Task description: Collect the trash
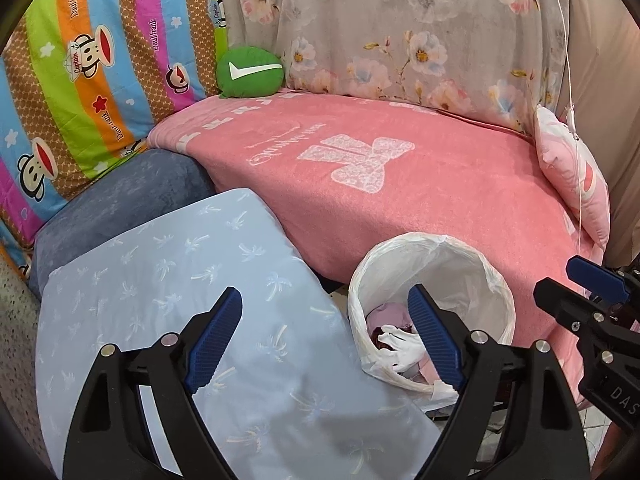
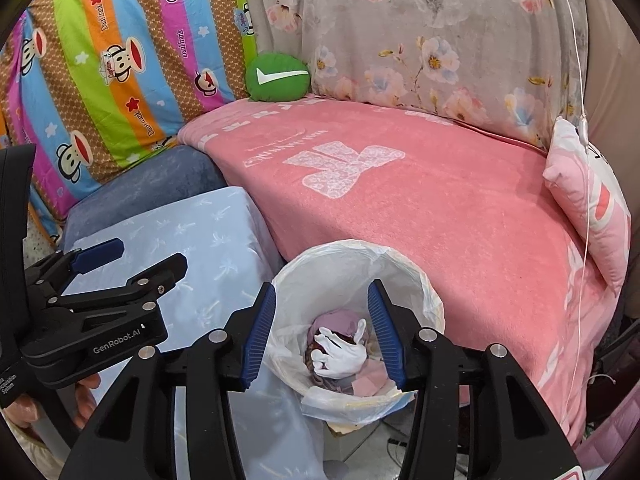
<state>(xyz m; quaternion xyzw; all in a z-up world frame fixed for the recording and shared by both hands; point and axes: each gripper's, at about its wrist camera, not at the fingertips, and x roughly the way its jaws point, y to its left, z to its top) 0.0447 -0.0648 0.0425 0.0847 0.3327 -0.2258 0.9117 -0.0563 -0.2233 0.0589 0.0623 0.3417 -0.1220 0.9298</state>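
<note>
Item, largest first: pink blanket (image 2: pixel 440 216), bare of litter; lined bin (image 2: pixel 434 300) at its edge, holding white glove (image 2: pixel 340 350) and scraps. Your right gripper (image 2: pixel 322 334) above it and left gripper (image 1: pixel 324 336) stand apart, empty; keep clear of the liner.

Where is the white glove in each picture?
Left wrist view: the white glove lies inside the lined trash bin, lower right of centre.
Right wrist view: the glove lies in the bin, bottom centre.
Shared landmark: green round cushion at the back.
</note>
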